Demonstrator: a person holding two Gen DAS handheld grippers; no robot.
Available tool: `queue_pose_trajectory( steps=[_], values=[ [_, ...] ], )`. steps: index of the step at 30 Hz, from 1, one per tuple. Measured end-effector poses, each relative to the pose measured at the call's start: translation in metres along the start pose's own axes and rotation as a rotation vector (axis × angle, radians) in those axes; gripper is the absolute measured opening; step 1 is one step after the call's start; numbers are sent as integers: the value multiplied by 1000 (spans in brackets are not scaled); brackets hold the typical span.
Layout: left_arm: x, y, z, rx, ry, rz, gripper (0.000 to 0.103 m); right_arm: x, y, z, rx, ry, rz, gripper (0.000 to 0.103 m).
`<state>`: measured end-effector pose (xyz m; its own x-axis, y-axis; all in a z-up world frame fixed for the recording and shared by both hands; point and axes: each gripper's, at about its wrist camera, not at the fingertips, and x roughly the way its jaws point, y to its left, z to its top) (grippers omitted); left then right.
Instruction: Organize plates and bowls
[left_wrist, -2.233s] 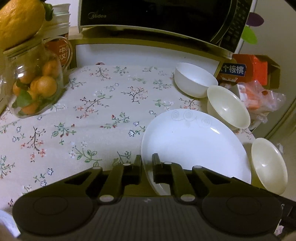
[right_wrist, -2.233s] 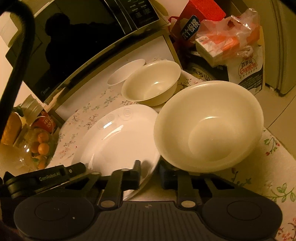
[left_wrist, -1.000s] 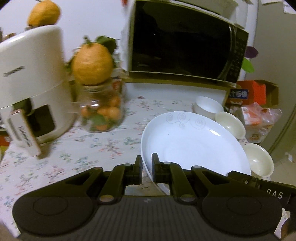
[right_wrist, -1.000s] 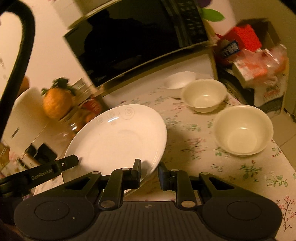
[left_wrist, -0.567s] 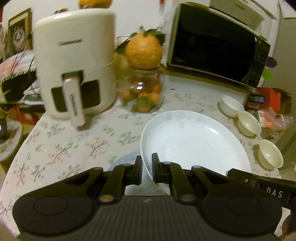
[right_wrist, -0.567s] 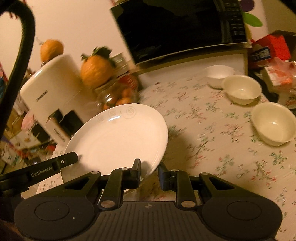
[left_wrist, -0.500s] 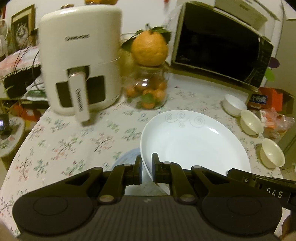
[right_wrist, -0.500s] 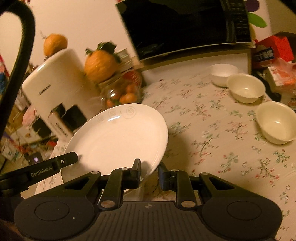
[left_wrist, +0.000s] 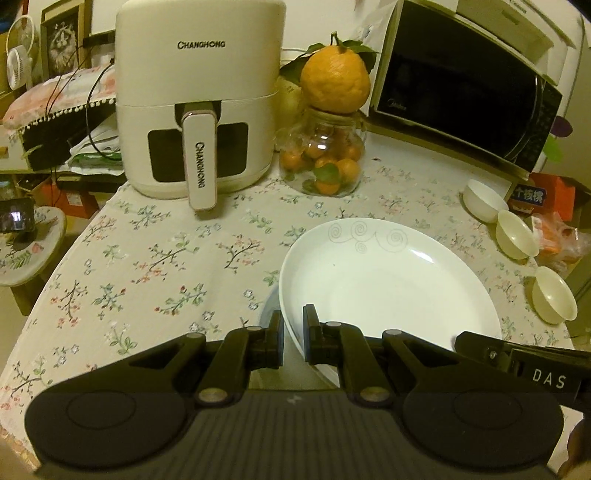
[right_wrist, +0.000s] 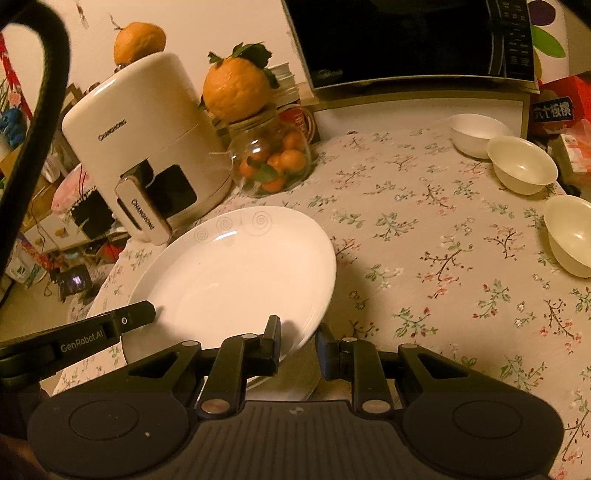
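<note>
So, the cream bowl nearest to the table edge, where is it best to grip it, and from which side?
Probably grip the rim of the nearest cream bowl, one claw finger inside and one outside, coming from above on the side facing the large white plate. The bowl stands upright and open, apart from the other two bowls, with free floral tablecloth on that side.

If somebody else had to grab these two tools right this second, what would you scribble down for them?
Left tool: shut on the white plate, pinching its near rim.
Right tool: clamped on the same plate's rim at its other side.
Plate: held tilted above the floral tablecloth.
Three bowls sit separately in a row at the table's far right edge, unstacked.
Left to do: set the plate down, then gather the bowls.
</note>
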<state>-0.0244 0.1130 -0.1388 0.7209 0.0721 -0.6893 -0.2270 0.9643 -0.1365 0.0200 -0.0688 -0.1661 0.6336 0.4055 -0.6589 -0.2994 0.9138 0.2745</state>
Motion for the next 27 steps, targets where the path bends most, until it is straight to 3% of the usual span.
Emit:
queue_pose_trajectory(
  steps=[12, 27],
  values=[
    [5, 8, -13, 10, 32, 24, 8, 10, 6, -12, 4, 65, 3, 21],
    [9, 5, -20, 47, 34, 56, 10, 12, 12, -12, -24, 82, -16, 21]
  ],
)
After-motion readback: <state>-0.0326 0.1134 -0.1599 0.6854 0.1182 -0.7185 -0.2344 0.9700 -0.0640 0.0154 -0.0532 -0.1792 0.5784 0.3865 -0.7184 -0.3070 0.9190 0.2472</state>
